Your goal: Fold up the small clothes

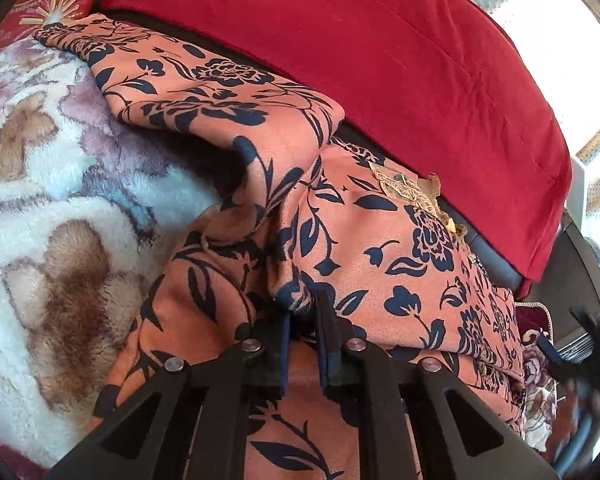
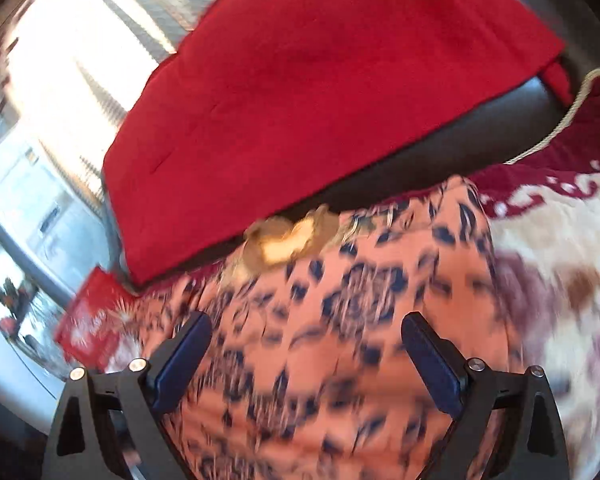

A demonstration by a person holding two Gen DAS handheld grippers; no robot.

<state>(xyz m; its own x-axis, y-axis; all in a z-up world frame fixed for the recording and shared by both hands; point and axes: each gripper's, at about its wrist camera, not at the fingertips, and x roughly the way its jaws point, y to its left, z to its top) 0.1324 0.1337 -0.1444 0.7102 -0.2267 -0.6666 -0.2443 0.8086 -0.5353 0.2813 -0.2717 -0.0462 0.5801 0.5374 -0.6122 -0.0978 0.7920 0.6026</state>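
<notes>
Left gripper [image 1: 302, 312] pinches the diagonally lying garment [image 1: 380, 240]; right gripper [image 2: 306, 344] gapes wide, empty.

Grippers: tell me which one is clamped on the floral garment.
The left gripper: its jaws pinch a fold of the salmon floral garment. The right gripper hangs open above it.

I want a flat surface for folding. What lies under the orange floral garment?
Under the orange floral garment a fluffy white blanket with brown and mauve flowers shows at its edges. What lies directly beneath its middle is covered. The left tool pinches a fold.
</notes>
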